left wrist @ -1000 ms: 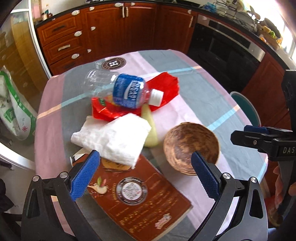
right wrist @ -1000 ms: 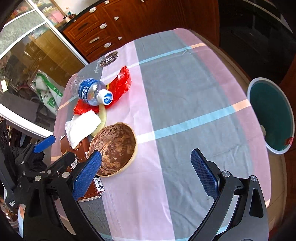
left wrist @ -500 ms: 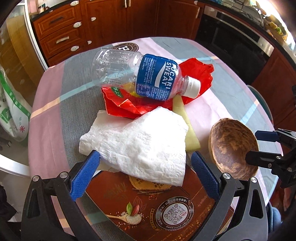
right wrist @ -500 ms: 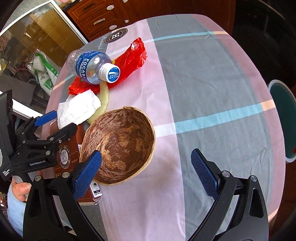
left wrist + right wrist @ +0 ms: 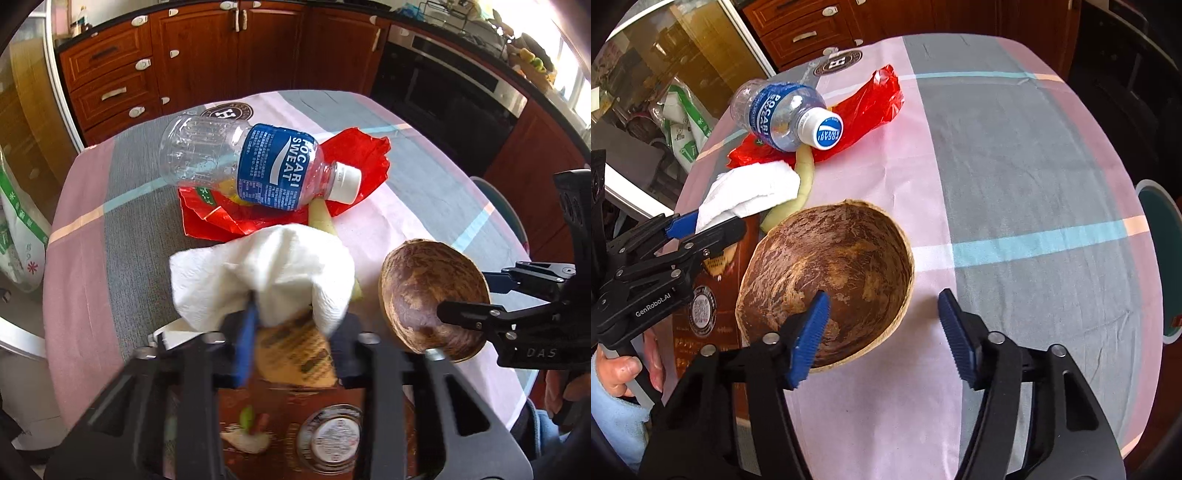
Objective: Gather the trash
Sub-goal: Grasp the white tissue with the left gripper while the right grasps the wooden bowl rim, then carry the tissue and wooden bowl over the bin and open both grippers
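My left gripper (image 5: pixel 284 328) is clenched on the near edge of the tissue (image 5: pixel 266 273), which bunches up between the blue pads (the pads themselves are blurred in the left wrist view, so I read the pinch mostly from the crumpled paper). The tissue hangs over the far end of the brown box (image 5: pixel 295 417) lying on the near left part of the table (image 5: pixel 77 280). Just beyond it, a pale peel (image 5: pixel 805 177) curves toward the bowl, its far end under the bottle (image 5: pixel 258 166). The bottle lies on its side on the red wrapper (image 5: pixel 354 155), cap pointing right, blue label up.

My right gripper (image 5: pixel 882 332) is released, jaws apart, straddling the near right rim of the bowl (image 5: pixel 827 273): the left pad sits over the bowl's inside, the right pad outside it above the cloth. I cannot tell whether either pad touches the rim. The bowl stands just right of the box, near the peel

A teal bin (image 5: pixel 1160 258) sits on the floor off the right edge of the table, and brown cabinets (image 5: pixel 221 55) run along the far wall
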The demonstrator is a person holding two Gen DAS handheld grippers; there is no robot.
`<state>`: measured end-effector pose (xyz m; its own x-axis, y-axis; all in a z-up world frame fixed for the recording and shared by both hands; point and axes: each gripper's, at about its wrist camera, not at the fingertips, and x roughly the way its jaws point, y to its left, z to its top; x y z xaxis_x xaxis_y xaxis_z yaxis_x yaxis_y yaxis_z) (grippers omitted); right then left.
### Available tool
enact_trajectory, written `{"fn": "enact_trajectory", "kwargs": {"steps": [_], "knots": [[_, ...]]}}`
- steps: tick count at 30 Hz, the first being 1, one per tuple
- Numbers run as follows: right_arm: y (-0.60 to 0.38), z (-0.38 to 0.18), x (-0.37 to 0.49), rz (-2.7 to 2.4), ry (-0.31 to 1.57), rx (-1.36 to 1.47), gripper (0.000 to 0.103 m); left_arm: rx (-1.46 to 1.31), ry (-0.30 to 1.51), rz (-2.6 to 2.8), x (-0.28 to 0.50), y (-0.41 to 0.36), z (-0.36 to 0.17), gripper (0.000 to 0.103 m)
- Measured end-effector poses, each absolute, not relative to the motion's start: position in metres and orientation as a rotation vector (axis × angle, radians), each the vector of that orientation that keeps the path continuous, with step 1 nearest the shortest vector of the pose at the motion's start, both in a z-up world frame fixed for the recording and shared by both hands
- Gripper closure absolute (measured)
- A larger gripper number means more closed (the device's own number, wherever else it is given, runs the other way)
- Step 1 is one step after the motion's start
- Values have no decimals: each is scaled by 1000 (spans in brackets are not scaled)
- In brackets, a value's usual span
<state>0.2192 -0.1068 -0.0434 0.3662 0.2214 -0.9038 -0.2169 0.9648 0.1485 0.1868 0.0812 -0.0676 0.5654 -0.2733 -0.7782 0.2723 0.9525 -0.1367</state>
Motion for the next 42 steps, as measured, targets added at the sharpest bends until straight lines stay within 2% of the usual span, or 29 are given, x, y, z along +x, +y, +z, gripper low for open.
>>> {"fn": "enact_trajectory", "kwargs": {"steps": [1, 2, 4, 14, 23, 32, 36, 38, 39, 42], "knots": [[-109, -44, 219, 285, 1167, 10, 70, -9, 917, -324, 185, 80, -65, 89], [-111, -43, 219, 281, 1165, 14, 85, -16, 923, -333, 183, 78, -63, 90], [-119, -43, 219, 287, 1168, 47, 89, -20, 933, -356, 177, 71, -61, 91], [-176, -28, 207, 190, 1108, 106, 96, 19, 890, -404, 157, 35, -36, 91], [-226, -20, 197, 105, 1068, 160, 97, 3, 948, -509, 172, 0, -36, 91], [-257, -5, 193, 129, 1034, 245, 98, 62, 914, -546, 161, -42, -18, 91], [-253, -11, 190, 173, 1050, 255, 90, 55, 943, -539, 159, -36, -25, 91], [-247, -16, 190, 217, 1068, 279, 58, 60, 964, -549, 155, -35, -31, 91], [-243, -19, 190, 231, 1076, 282, 53, 69, 978, -556, 153, -36, -35, 91], [-232, -26, 192, 244, 1093, 264, 51, 105, 1008, -550, 150, -38, -47, 89]]}}
